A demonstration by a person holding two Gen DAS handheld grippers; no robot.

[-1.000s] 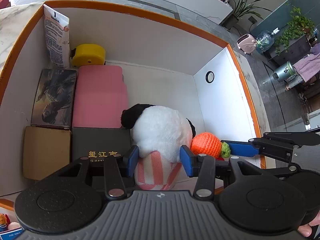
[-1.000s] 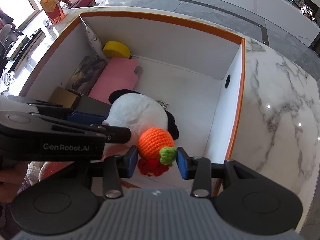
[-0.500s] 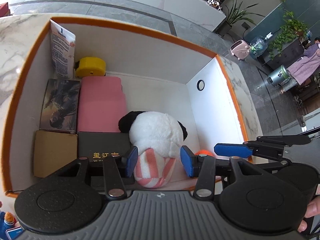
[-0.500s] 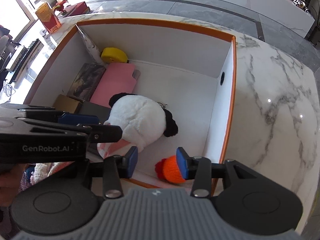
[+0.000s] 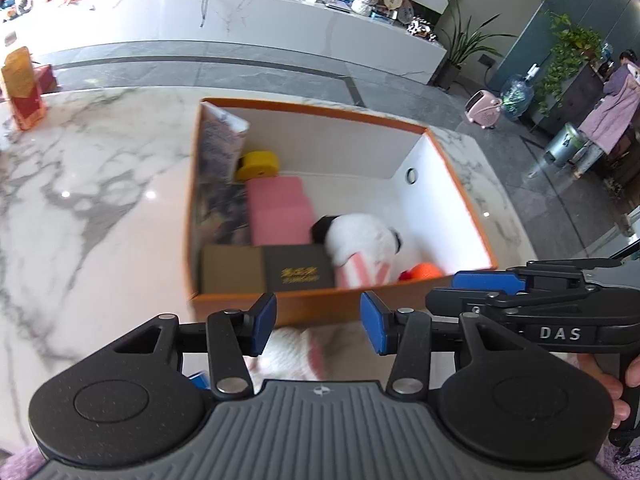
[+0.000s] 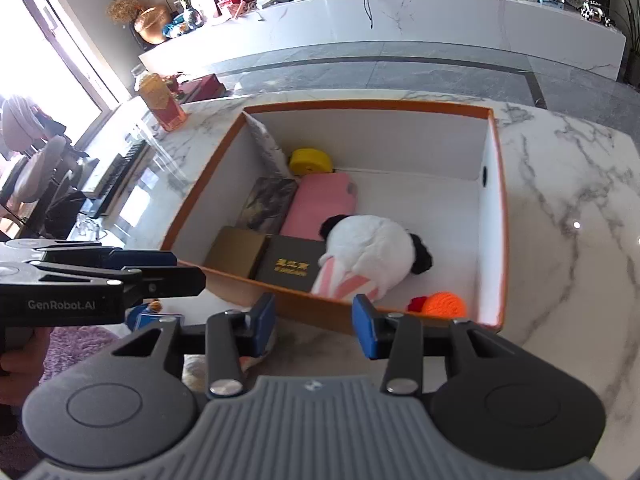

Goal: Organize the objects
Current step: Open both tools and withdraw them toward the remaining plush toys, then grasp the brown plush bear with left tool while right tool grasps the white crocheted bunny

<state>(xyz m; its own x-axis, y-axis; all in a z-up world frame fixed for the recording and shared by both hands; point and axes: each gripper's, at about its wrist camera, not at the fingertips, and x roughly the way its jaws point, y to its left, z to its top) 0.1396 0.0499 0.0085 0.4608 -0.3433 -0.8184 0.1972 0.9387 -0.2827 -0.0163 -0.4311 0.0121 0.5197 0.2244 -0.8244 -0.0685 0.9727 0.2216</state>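
An orange-rimmed box (image 6: 495, 216) sits on a marble table (image 6: 568, 208), its right half mostly bare white floor. The plush panda (image 6: 368, 256) lies mid-box, the orange crochet carrot (image 6: 446, 305) in the near right corner. Left claw (image 5: 318, 322) and right claw (image 6: 314, 320) hover outside the near wall, jaws apart, gripping nothing. Readable: "GenRobot.AI", "DAS", and gold characters on a dark box (image 6: 294, 266).

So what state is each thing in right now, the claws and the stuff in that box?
left claw: open, empty
right claw: open, empty
orange-rimmed box: open-topped, partly filled
panda plush: lying in the box
orange crochet toy: lying in the near corner
black box: closed, flat
pink box: lying flat
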